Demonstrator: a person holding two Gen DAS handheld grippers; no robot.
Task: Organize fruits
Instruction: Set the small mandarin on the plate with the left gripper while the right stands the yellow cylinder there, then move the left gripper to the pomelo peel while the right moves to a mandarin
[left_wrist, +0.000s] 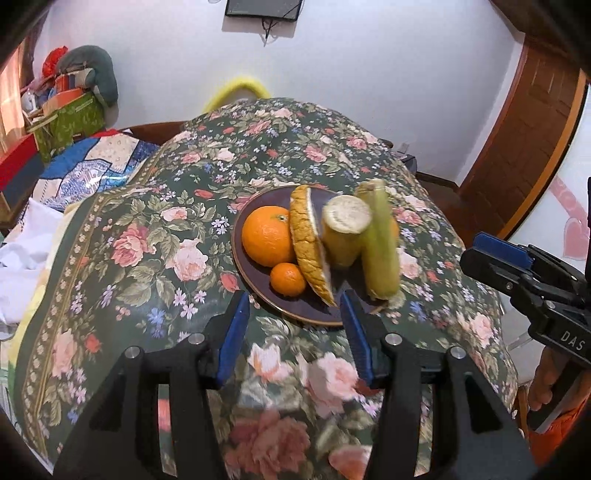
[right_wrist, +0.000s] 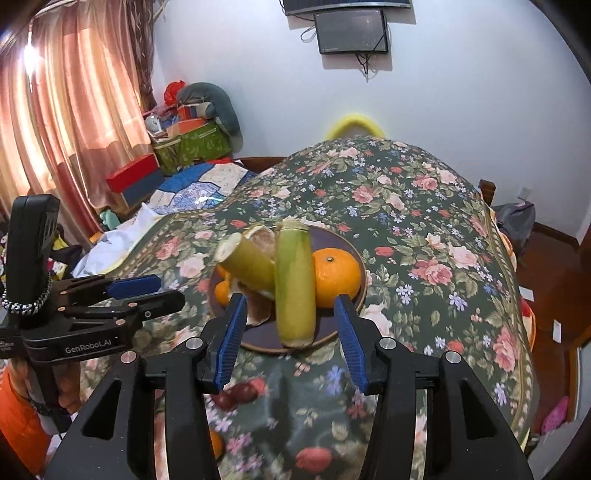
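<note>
A dark brown plate (left_wrist: 258, 295) sits on the floral tablecloth. On it are a large orange (left_wrist: 267, 236), a small mandarin (left_wrist: 288, 278), a pomelo wedge (left_wrist: 312, 247) on edge, and two yellow-green stalk pieces (left_wrist: 345, 232) (left_wrist: 380, 243). My left gripper (left_wrist: 295, 314) is open and empty, just short of the plate's near rim. In the right wrist view the plate (right_wrist: 332, 332) holds the upright stalk piece (right_wrist: 295, 288), a leaning one (right_wrist: 247, 262) and an orange (right_wrist: 336, 271). My right gripper (right_wrist: 291, 321) is open and empty, fingers flanking the upright stalk.
The floral tablecloth (left_wrist: 147, 240) covers the whole table. A bed with a quilt (left_wrist: 92, 166) and boxes (left_wrist: 70, 110) lies to the left. A wooden door (left_wrist: 528, 147) stands at right. Dark red fruits (right_wrist: 236, 395) and an orange (right_wrist: 216, 443) lie near the table's front edge.
</note>
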